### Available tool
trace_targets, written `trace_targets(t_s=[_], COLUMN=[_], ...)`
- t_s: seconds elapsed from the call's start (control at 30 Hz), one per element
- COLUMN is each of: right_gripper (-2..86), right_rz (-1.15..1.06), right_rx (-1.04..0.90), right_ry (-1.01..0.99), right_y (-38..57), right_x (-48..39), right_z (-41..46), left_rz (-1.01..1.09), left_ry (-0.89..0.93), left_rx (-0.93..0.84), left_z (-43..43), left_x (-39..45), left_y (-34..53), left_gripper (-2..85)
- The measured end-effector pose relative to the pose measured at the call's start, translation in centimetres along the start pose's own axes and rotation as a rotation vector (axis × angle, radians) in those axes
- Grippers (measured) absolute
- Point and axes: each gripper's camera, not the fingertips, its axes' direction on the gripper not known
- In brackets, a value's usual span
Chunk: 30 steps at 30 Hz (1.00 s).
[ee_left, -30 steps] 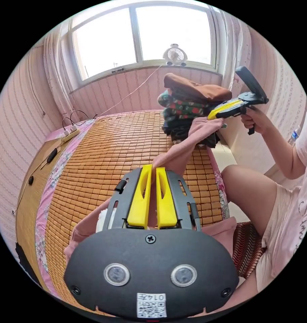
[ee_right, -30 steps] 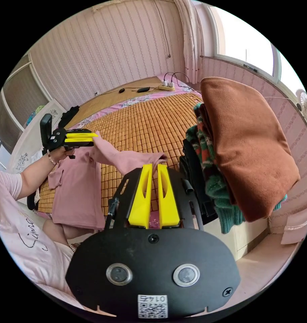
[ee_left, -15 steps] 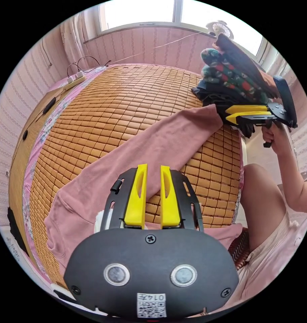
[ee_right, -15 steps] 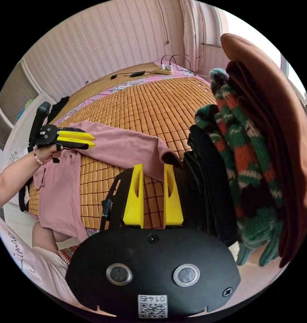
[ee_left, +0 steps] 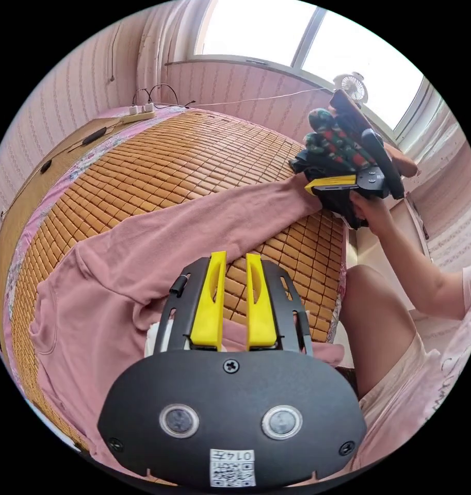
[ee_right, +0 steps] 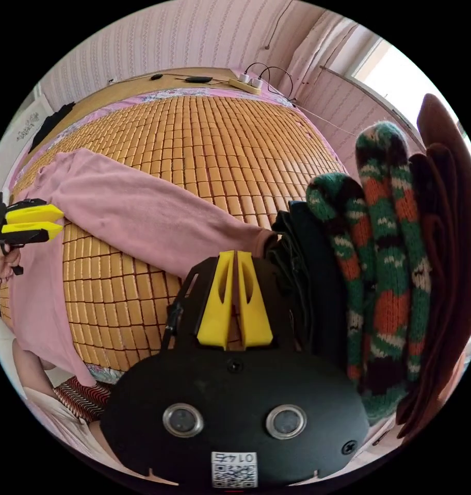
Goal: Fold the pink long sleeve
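Your left gripper [ee_left: 234, 255] gapes empty above the shirt [ee_left: 142, 258]; your right gripper [ee_right: 232, 253] is closed beside its cuff [ee_right: 261, 241].

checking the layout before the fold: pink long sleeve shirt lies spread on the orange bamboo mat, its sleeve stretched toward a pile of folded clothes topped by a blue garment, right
One slip: the folded clothes pile is topped by a brown garment, not blue, as the right gripper view shows. The pink long sleeve shirt does lie on the orange bamboo mat, sleeve toward the pile.
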Motion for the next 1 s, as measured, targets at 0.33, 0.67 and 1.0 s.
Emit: trace_targets(t_s=[0.33, 0.67, 1.0], right_gripper=[10.8, 2.3, 1.7], right_rz=[-0.384, -0.595, -0.506], right_rx=[-0.244, -0.344, -0.398], right_ry=[-0.586, -0.259, -0.238], right_y=[5.3, 1.6, -3.4], right_x=[-19.0, -28.0, -28.9], right_z=[-4.7, -6.1, -9.0], left_rz=[-0.496, -0.644, -0.569], left_ry=[-0.292, -0.221, -0.143], left_rx=[-0.228, -0.322, -0.272], left_z=[-13.3, -13.4, -16.7], left_x=[0.9, 2.7, 5.2], left_y=[28.3, 37.1, 41.1], left_gripper=[7.7, 6.6, -0.6])
